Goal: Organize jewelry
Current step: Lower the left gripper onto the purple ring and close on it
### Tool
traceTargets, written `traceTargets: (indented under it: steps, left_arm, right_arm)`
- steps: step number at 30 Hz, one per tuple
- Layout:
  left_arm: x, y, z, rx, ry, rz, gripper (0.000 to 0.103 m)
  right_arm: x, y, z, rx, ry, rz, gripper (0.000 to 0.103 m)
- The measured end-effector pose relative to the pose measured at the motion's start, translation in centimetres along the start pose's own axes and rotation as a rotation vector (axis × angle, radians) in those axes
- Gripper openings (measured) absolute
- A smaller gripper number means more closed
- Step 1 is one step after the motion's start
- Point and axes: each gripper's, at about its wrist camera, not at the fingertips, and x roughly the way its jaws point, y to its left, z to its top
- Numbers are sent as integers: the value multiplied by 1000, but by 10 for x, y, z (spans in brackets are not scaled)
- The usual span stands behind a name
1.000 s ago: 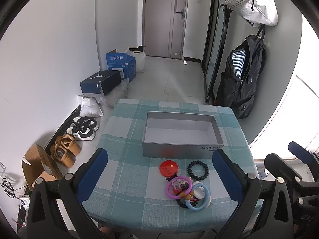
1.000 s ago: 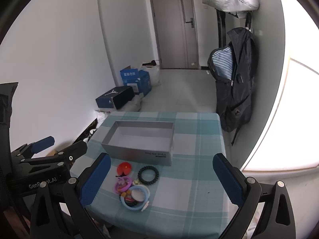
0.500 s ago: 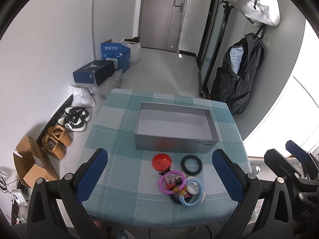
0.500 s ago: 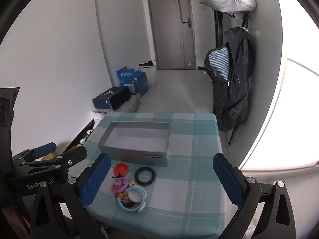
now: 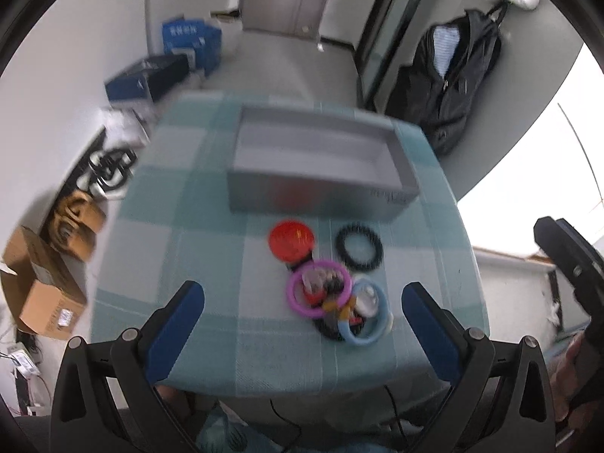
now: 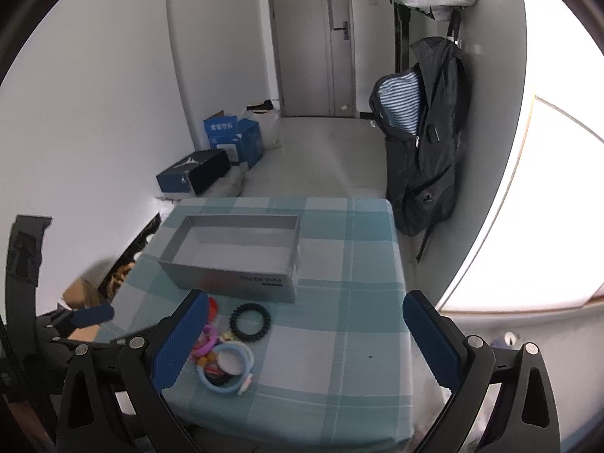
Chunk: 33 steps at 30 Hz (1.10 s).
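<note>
While both grippers hover above the near table edge, left gripper (image 5: 302, 311) and right gripper (image 6: 305, 322) spread wide, holding nothing. Jewelry pile (image 5: 336, 302) lies on checked tablecloth (image 6: 339, 358); black bracelet (image 6: 250, 321) beside it; grey box (image 6: 234, 256) beyond.

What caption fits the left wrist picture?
Open left hand-held gripper above bracelets before an empty grey box.

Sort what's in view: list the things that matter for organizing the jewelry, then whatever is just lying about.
Job: grey box; black beaded bracelet; purple ring; light blue ring; red disc.

Lying about: black backpack; blue cartons; shoe box; shoes.
</note>
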Motion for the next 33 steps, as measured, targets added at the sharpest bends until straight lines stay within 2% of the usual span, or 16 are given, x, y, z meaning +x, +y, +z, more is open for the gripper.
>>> traceTargets:
  steps: [3, 5, 8, 13, 16, 19, 24, 27, 29, 30, 33]
  left_arm:
    - [13, 6, -1, -20, 63, -20, 101]
    - [23, 9, 1, -42, 112, -62, 94]
    - [36, 12, 5, -72, 168, -88, 93]
    - [46, 3, 12, -70, 213, -103, 93]
    - [54, 0, 12, -49, 227, -88, 93]
    - [61, 3, 12, -80, 252, -106, 93]
    - [65, 6, 13, -97, 263, -124, 79]
    - [67, 4, 13, -79, 259, -102, 72]
    - [66, 5, 13, -79, 255, -106, 57]
    - [65, 6, 14, -84, 255, -118, 53]
    - [66, 7, 15, -83, 252, -116, 51]
  right_arm:
    - [6, -2, 0, 8, 22, 5, 102]
    - [11, -5, 0, 18, 38, 8, 102]
    - [19, -9, 1, 39, 61, 18, 102]
    - [30, -11, 3, 61, 99, 38, 102]
    - [34, -10, 5, 56, 103, 43, 102]
    - [38, -9, 7, 54, 107, 48, 102]
    - [41, -9, 6, 67, 120, 60, 102]
    - [41, -8, 6, 67, 122, 66, 102]
    - [40, -8, 7, 67, 123, 68, 102]
    - [40, -8, 7, 68, 122, 70, 102]
    - [40, -8, 6, 70, 123, 72, 102]
